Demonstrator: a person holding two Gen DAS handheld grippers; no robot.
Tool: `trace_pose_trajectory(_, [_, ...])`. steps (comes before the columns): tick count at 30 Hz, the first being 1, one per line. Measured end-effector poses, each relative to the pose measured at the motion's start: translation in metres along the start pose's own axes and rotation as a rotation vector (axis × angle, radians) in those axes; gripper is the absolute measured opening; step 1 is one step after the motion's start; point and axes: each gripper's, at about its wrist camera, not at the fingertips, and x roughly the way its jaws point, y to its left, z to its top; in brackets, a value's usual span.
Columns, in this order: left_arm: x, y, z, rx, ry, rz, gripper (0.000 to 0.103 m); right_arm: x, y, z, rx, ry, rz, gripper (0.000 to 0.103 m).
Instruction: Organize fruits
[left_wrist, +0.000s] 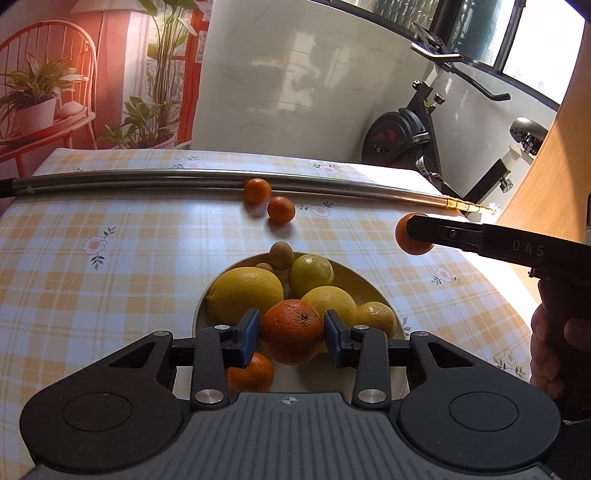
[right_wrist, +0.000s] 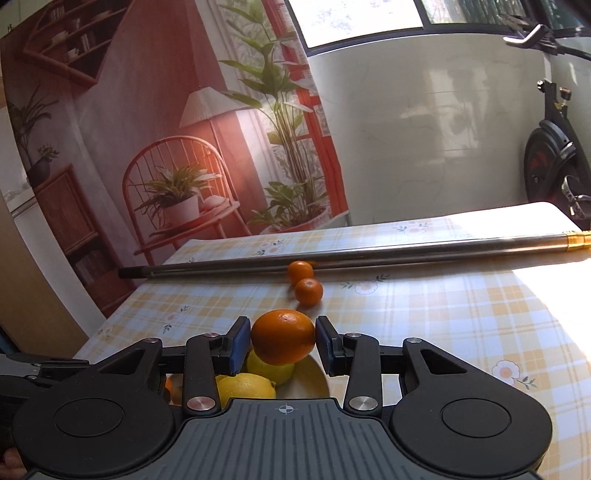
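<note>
Two hand-held grippers are at work, each clamped on one orange. The left hand-held gripper (left_wrist: 291, 330) pinches a large orange (left_wrist: 292, 331) between its blue pads, low over the plate (left_wrist: 364, 284); the right hand-held gripper (right_wrist: 283, 341) holds a smaller orange (right_wrist: 283, 336) in the air above the plate's far right side. In the left wrist view the plate carries four yellow citrus fruits: a big lemon (left_wrist: 245, 293), a greenish one (left_wrist: 311, 274) behind it, another yellow one (left_wrist: 330, 301) just behind the held orange, and a small one (left_wrist: 377, 318) at the right rim. Three small brown fruits (left_wrist: 281, 254) sit at the plate's far edge. One mandarin (left_wrist: 251, 373) lies under the left gripper's finger, partly hidden. Two more mandarins (left_wrist: 269, 201) rest on the checked table (left_wrist: 110, 258), touching each other, the farther one against a long metal pole (left_wrist: 147, 181) lying across the table. An exercise bike (left_wrist: 413, 136) stands beyond the table. Only the left wrist view shows the right gripper from the side, with a hand (left_wrist: 554, 347) on its handle; the right wrist view shows just two of the yellow fruits and part of the plate beneath its orange.
</note>
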Motion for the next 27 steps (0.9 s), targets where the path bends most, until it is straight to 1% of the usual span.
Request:
trace_pose_trajectory(4, [-0.005,-0.001,-0.006,-0.012,-0.010,-0.002,0.040,-0.007,0.007,-0.014,-0.018,0.005,-0.018,0.036])
trace_pose_trajectory(9, [0.003,-0.005,-0.015,0.001,0.033,-0.018,0.040,-0.006,0.013,-0.021,-0.050,0.007,-0.035,0.035])
trace_pose_trajectory(13, [0.010,-0.006,-0.018,0.020,0.065,-0.023,0.040,-0.003,0.009,-0.022,-0.036,-0.005,-0.035,0.035])
trace_pose_trajectory(18, [0.020,-0.004,-0.025,0.036,0.115,-0.019,0.040,0.003,-0.001,-0.026,-0.007,0.013,-0.032,0.034])
trace_pose_trajectory(21, [0.022,-0.006,-0.026,0.043,0.116,-0.026,0.040,0.003,-0.009,-0.026,0.020,0.005,-0.047,0.034])
trace_pose_trajectory(22, [0.022,-0.007,-0.026,0.050,0.114,-0.024,0.040,0.003,-0.014,-0.026,0.032,0.002,-0.061,0.034])
trace_pose_trajectory(24, [0.024,-0.008,-0.027,0.058,0.115,-0.021,0.040,0.002,-0.023,-0.025,0.047,-0.002,-0.122,0.034])
trace_pose_trajectory(27, [0.025,-0.012,-0.025,0.078,0.116,-0.014,0.040,0.001,-0.047,-0.023,0.067,-0.010,-0.264,0.036])
